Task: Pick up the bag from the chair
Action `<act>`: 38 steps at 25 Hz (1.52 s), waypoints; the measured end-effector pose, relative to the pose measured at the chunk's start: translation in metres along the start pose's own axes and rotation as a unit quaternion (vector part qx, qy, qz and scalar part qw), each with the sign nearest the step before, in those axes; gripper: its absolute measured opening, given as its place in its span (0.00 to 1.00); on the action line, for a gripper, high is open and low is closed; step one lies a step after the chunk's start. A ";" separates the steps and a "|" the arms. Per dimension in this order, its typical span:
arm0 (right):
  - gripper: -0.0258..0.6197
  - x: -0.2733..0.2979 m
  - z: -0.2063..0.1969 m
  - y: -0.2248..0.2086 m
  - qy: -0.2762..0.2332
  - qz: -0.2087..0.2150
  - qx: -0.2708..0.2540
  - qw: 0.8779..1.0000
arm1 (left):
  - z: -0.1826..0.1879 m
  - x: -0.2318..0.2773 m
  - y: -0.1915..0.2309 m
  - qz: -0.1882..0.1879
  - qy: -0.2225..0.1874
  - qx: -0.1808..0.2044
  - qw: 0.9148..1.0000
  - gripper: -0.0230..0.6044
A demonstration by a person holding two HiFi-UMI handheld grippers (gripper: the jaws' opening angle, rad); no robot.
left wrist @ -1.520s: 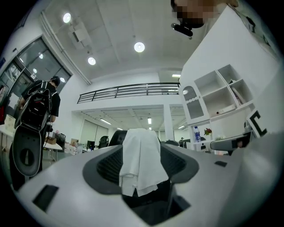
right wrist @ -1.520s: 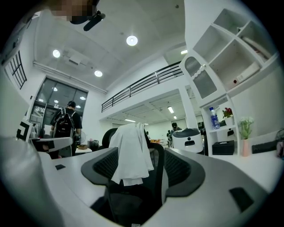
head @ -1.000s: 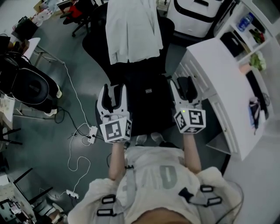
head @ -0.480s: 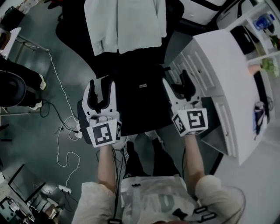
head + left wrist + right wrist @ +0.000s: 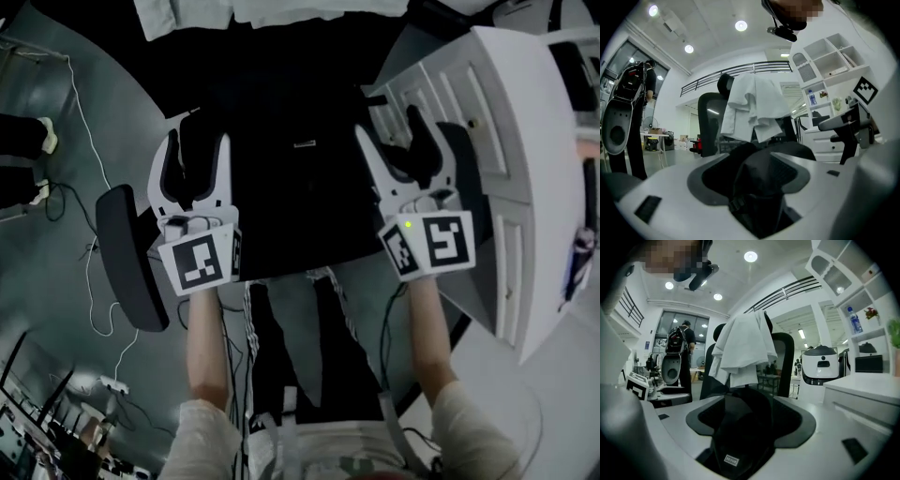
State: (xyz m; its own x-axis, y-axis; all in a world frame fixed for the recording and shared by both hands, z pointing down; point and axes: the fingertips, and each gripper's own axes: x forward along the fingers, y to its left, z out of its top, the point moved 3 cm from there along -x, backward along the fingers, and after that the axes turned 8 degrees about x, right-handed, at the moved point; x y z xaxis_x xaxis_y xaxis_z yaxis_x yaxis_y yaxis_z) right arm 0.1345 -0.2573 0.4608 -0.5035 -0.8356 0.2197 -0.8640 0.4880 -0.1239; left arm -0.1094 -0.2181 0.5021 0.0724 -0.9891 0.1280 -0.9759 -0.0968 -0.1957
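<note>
A black bag (image 5: 300,178) lies on the seat of a black office chair (image 5: 281,253). My left gripper (image 5: 195,150) is at the bag's left edge and my right gripper (image 5: 405,141) at its right edge. Both stand open, low over the seat. In the left gripper view the wide jaws of the left gripper (image 5: 754,178) frame a dark fold of the bag (image 5: 761,187) with a buckle. Between the spread jaws of the right gripper (image 5: 750,427) sits the bag (image 5: 740,437), its small label facing me. Whether either touches the fabric is unclear.
A white coat (image 5: 752,108) hangs over the chair back (image 5: 783,357). The chair's left armrest (image 5: 127,253) sticks out by my left forearm. A white cabinet (image 5: 525,141) stands close on the right. Cables (image 5: 94,234) trail over the grey floor at left.
Both grippers have gone forward and down along the bag's two sides, spreading a little apart. The view has closed in on the seat; the coat has slid to the top edge.
</note>
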 end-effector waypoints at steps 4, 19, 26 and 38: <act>0.50 0.009 -0.048 -0.014 0.017 -0.019 -0.001 1.000 | -0.050 0.003 -0.001 0.009 0.027 0.013 1.000 0.43; 0.50 0.039 -0.213 -0.053 0.141 -0.073 0.054 0.986 | -0.193 0.024 -0.033 -0.047 0.165 0.004 0.985 0.44; 0.50 0.066 -0.243 -0.050 0.199 -0.040 0.088 0.975 | -0.209 0.039 -0.040 -0.060 0.197 -0.028 0.978 0.45; 0.34 0.088 -0.270 -0.045 0.259 -0.021 0.096 0.961 | -0.228 0.050 -0.047 -0.084 0.230 -0.093 0.965 0.37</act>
State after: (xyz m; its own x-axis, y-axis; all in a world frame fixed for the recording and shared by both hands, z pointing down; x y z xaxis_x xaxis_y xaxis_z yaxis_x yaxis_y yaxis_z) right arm 0.1300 -0.2848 0.7466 -0.4422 -0.5921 0.6737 -0.8932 0.3595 -0.2703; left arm -0.1071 -0.2373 0.7391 0.1752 -0.8036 0.5687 -0.9816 -0.1869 0.0383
